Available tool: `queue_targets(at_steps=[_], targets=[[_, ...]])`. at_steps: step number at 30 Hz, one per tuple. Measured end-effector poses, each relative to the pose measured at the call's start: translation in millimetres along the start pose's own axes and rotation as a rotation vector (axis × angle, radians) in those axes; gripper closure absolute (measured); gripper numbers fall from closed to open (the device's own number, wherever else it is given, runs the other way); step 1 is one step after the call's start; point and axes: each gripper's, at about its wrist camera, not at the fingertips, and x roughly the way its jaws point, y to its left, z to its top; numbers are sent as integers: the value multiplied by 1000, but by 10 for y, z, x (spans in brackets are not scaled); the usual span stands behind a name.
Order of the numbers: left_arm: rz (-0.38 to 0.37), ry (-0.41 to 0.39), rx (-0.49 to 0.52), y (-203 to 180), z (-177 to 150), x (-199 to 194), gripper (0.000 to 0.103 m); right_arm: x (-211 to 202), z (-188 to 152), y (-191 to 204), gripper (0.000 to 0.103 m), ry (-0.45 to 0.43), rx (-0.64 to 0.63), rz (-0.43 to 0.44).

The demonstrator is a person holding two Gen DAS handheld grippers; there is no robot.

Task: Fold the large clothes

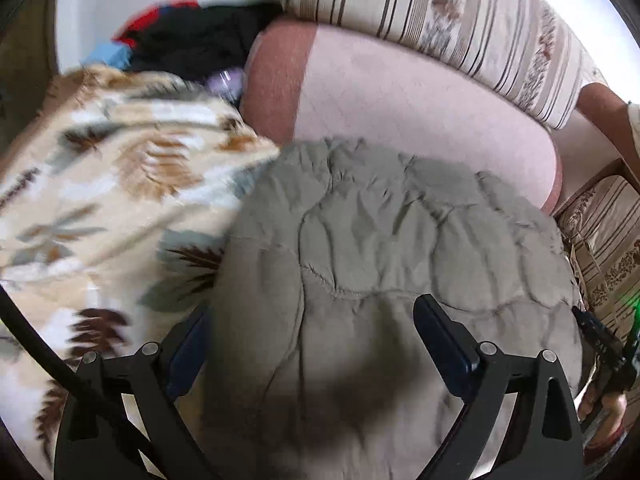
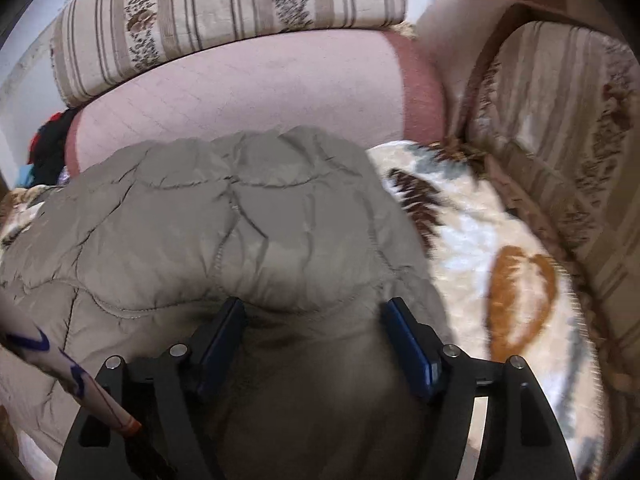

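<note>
A grey quilted jacket lies bunched on a leaf-patterned fleece blanket on the sofa seat. My left gripper hangs over the jacket's near left part with its jaws wide. Padded fabric bulges up between them and hides most of the left finger. My right gripper is open over the jacket's near right edge, a stitched hem running between its fingertips. I cannot see the pads of either gripper pressing on the cloth.
Behind the jacket are a pink seat cushion and a striped back cushion. Dark and red clothes are piled at the far left. A person's arm is at the right edge. A striped sofa arm stands on the right.
</note>
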Motion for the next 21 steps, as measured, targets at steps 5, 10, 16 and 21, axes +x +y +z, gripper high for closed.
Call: queue_targets(at_steps=[5,10,16,21], targets=[[184,-225,61,-144,-230,-947,7,-646,-85,-150,26,-61,58,15],[231,-351,31,-126,-557,-1678,2,-1272,-430,-163,23,-86,90,55],[244,-412,31,-202,-961,-2275,1,-1820,-899,163,22,-76,72,136],[232,-458,38,-321,-1286,-2709,1,-2139,-1216,554,22,-39,38,236]])
